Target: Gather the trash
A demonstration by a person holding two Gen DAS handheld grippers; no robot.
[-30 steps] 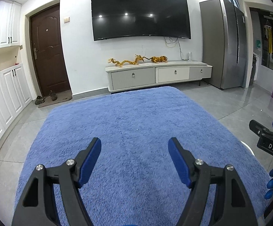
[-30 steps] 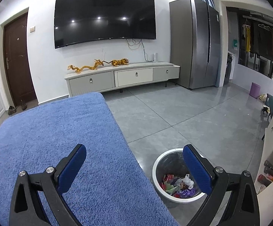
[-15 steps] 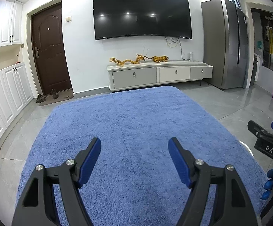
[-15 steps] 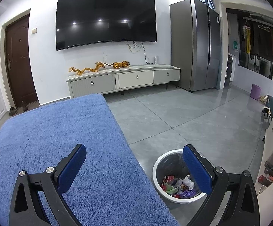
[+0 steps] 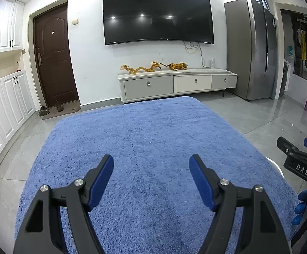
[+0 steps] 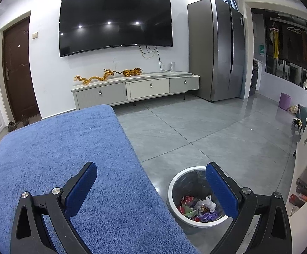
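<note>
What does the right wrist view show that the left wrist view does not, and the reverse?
Only the right wrist view shows the inside of the bin with trash in it, on the floor beside the blue cloth, and the hanging clothes at far right. Only the left wrist view shows the white cabinets at left and the right tool from the side. Both show the blue cloth, the TV, the TV stand, the fridge and the door. Each view shows its own tool open and empty; the left tool is over the cloth.
</note>
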